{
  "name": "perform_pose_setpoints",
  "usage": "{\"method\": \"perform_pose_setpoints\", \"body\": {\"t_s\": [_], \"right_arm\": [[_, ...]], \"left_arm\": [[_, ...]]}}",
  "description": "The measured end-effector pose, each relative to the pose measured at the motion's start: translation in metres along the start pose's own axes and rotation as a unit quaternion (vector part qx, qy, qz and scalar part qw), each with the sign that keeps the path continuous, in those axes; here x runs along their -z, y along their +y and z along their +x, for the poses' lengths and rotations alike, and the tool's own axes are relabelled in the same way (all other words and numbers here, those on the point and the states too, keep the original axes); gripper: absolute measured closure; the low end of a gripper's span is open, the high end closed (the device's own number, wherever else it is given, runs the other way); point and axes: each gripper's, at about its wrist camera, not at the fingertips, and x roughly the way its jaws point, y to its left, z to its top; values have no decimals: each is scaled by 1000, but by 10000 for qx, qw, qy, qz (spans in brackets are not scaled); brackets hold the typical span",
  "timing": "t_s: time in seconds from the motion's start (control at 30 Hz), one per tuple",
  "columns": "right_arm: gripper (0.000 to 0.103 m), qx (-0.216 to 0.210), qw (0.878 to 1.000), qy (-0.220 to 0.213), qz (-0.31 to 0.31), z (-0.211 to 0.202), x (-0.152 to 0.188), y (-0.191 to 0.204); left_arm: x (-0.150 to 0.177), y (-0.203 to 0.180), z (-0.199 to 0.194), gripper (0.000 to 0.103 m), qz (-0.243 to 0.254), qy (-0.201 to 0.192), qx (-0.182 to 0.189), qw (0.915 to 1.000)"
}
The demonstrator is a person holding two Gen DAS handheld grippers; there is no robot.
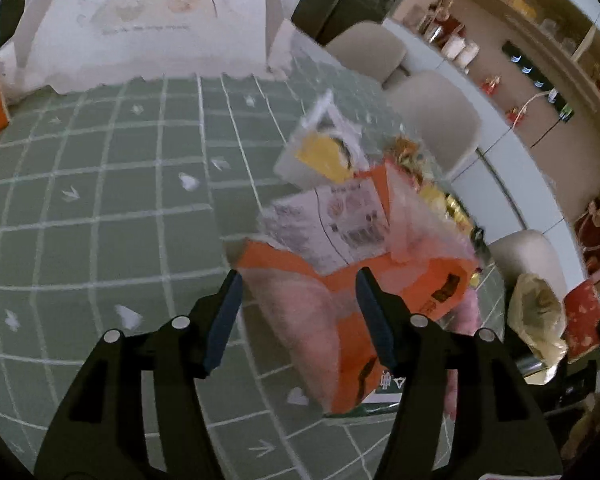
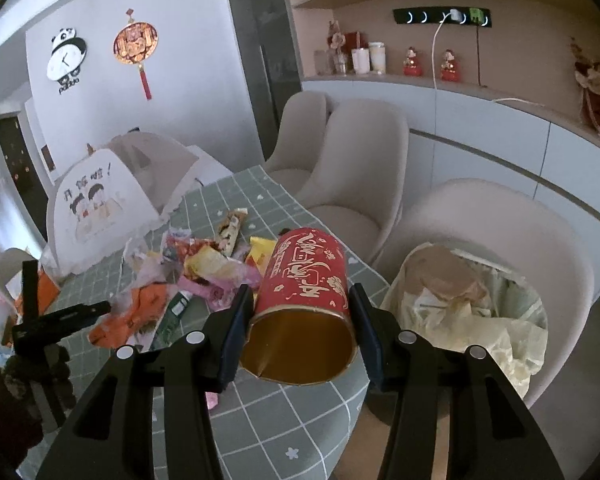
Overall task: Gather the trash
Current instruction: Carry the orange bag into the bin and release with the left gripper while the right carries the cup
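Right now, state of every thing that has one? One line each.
right claw: shut on the red can, held off the table.
red can: on its side, open end toward the camera, looks empty.
left claw: open, over the orange wrapper, not gripping.
orange wrapper: crumpled on the table.
bin bag: open, partly filled.
food cover: standing on the table.

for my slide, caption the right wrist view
Right tongs grip a red tube beside the lined bin.
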Motion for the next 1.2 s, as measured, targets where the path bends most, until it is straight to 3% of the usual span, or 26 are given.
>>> {"method": "perform_pose_setpoints", "body": {"t_s": [0.07, 0.1, 0.13, 0.33, 0.43, 0.5, 0.63, 0.77, 0.9, 1.0, 1.1, 1.2], "right_arm": [[56, 39, 10000, 11, 3, 0, 0, -5], [56, 61, 10000, 5, 2, -1, 0, -8], [56, 94, 10000, -18, -9, -3, -2, -12], [56, 177, 9995, -249, -39, -20, -16, -33], [56, 237, 9990, -363, -113, -28, -24, -43], [56, 317, 9983, -467, -123, -35, -30, -53], [56, 562, 9960, -701, 5, -56, -39, -87], [56, 875, 9925, -845, 139, -79, -41, -128], [56, 1312, 9867, -926, 239, -104, -40, -177], [56, 1444, 9840, -936, 461, -117, -37, -211], [56, 1480, 9820, -952, 681, -128, -33, -243], [56, 1457, 9818, -961, 753, -131, -32, -261]], "left_arm": [[4, -6, 11, 56, 87, 154, -278, 9995], [5, -8, 12, 78, 96, 185, -336, 9992], [2, -8, 12, 82, 98, 173, -332, 9993], [-20, -44, -46, 87, 754, -660, -145, 9949], [-35, -84, -82, 87, 1276, -1201, -9, 9845], [-42, -123, -99, 87, 1748, -1482, 106, 9733], [-41, -193, -107, 87, 2462, -1663, 463, 9537], [-32, -261, -90, 87, 2945, -1541, 923, 9386], [-11, -332, -54, 86, 3309, -1009, 1552, 9253], [12, -383, -23, 85, 3565, -602, 1803, 9147], [37, -427, 13, 84, 3861, -168, 1850, 9036], [69, -457, 51, 84, 4345, 271, 1426, 8889]]}}
